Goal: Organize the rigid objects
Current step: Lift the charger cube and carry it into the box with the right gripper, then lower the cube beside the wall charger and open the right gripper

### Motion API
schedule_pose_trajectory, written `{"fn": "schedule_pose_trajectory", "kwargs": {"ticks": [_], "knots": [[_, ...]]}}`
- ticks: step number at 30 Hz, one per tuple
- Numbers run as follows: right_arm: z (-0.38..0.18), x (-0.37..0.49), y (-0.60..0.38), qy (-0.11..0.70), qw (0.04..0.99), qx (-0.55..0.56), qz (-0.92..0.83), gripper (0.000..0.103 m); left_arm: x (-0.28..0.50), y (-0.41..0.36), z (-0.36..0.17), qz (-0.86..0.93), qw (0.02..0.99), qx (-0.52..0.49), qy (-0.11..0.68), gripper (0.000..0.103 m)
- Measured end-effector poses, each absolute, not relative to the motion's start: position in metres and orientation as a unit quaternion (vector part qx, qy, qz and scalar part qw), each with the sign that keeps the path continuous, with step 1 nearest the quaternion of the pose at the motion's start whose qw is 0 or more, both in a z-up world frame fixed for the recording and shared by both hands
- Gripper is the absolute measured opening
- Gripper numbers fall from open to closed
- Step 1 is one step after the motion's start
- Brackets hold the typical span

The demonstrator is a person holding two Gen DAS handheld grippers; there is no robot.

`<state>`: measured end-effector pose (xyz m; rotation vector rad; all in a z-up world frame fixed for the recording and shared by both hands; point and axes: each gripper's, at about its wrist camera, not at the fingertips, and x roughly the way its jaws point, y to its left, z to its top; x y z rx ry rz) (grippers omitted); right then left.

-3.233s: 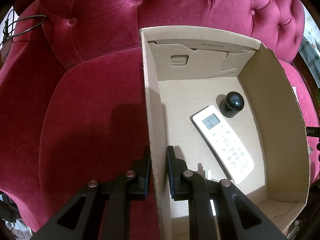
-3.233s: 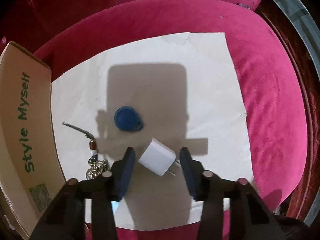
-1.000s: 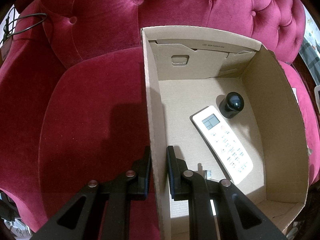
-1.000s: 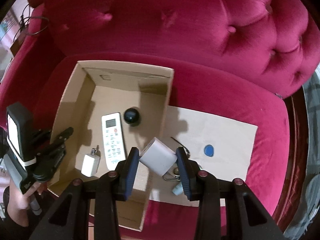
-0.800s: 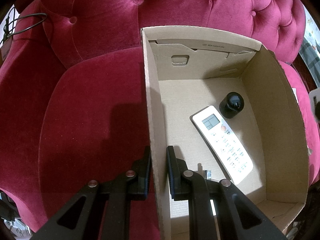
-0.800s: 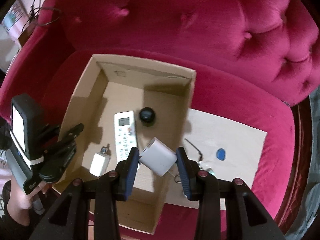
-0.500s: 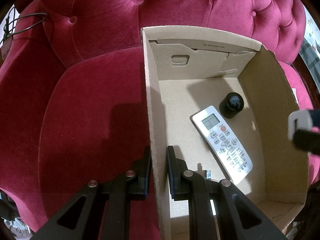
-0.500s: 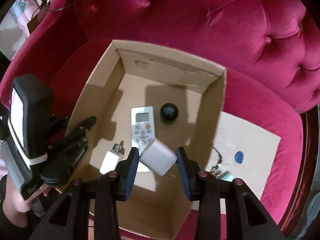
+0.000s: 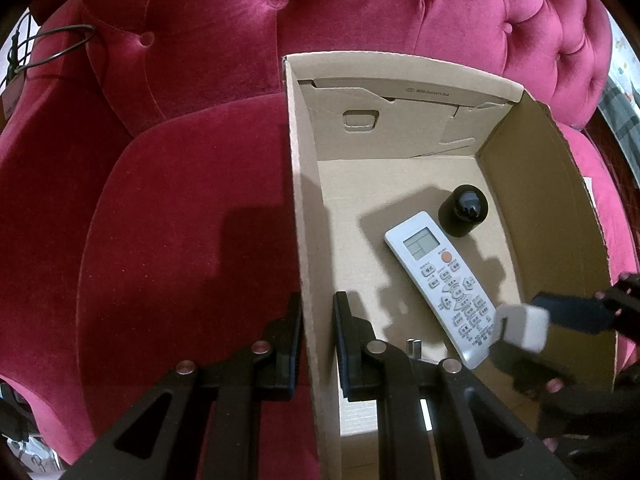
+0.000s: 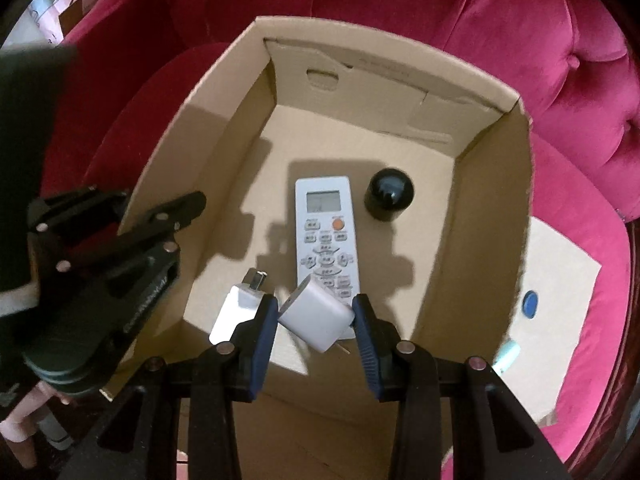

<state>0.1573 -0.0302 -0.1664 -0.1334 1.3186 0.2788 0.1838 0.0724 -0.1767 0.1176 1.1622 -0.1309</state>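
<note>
**Desk:** What did the right gripper (image 10: 314, 322) carry?

**Photographer:** A white plug (image 10: 316, 316), clamped tilted between its blue pads, prongs pointing near and right. It hung over the near end of the box (image 10: 488, 216), above the remote's (image 10: 326, 236) lower buttons.

**Desk:** And the left gripper (image 9: 316, 334)?

**Photographer:** Its fingers were pinched together on the box's left wall (image 9: 300, 208), one finger inside, one outside, on the red sofa (image 9: 180, 220) side.

**Desk:** What already lay in the box?

**Photographer:** The remote, screen toward the far wall; a black cap (image 10: 390, 194) just right of its far end; a second white charger (image 10: 236, 310) on the floor at the near left, beside the right gripper's left finger. The remote sat directly beneath the held plug, and the charger crowded the space to the left.

**Desk:** Anything outside?

**Photographer:** A flat card sheet (image 10: 560, 264) on the cushion right of the box, with a blue tag (image 10: 530, 304) on it. A hand (image 10: 16, 428) showed at the lower left edge.
</note>
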Motion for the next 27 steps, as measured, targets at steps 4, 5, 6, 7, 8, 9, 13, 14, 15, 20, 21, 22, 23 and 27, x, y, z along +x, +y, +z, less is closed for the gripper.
{"fn": "schedule_pose_trajectory", "kwargs": {"ticks": [4,5,6,7,8,9,13,14,15,20,21,22,23,27], "knots": [[-0.178,0.154,-0.027,0.613,0.777,-0.055,0.129,0.041,0.184,0.072,-0.177,-0.062,0.832,0.055,0.548,0.016],[-0.18,0.153,-0.026,0.613,0.777,-0.058,0.129,0.041,0.184,0.071,-0.176,-0.062,0.832,0.056,0.548,0.016],[-0.182,0.151,-0.024,0.613,0.777,-0.061,0.129,0.041,0.184,0.072,-0.177,-0.062,0.832,0.055,0.548,0.016],[-0.185,0.149,-0.023,0.613,0.776,-0.061,0.131,0.041,0.184,0.071,-0.177,-0.062,0.832,0.055,0.548,0.016],[-0.186,0.148,-0.023,0.614,0.776,-0.061,0.131,0.041,0.184,0.071,-0.177,-0.062,0.832,0.055,0.548,0.016],[-0.188,0.147,-0.022,0.614,0.776,-0.059,0.129,0.041,0.184,0.071,-0.177,-0.062,0.832,0.056,0.548,0.016],[-0.194,0.146,-0.024,0.619,0.774,-0.043,0.129,0.041,0.184,0.071,-0.177,-0.062,0.832,0.056,0.548,0.016],[-0.195,0.146,-0.024,0.62,0.773,-0.045,0.129,0.041,0.184,0.071,-0.177,-0.063,0.832,0.056,0.548,0.016],[-0.196,0.146,-0.024,0.621,0.772,-0.046,0.128,0.041,0.185,0.071,-0.177,-0.063,0.832,0.055,0.549,0.016],[-0.192,0.147,-0.028,0.615,0.778,-0.037,0.124,0.047,0.186,0.071,-0.177,-0.063,0.832,0.056,0.549,0.016],[-0.19,0.148,-0.029,0.613,0.779,-0.035,0.123,0.05,0.186,0.072,-0.176,-0.063,0.832,0.055,0.549,0.016],[-0.189,0.149,-0.029,0.612,0.78,-0.035,0.123,0.051,0.186,0.072,-0.176,-0.063,0.832,0.054,0.549,0.016],[-0.186,0.149,-0.029,0.61,0.782,-0.037,0.122,0.052,0.186,0.072,-0.176,-0.063,0.832,0.054,0.549,0.016],[-0.182,0.147,-0.029,0.608,0.784,-0.041,0.12,0.054,0.186,0.073,-0.176,-0.063,0.832,0.055,0.549,0.016]]}}
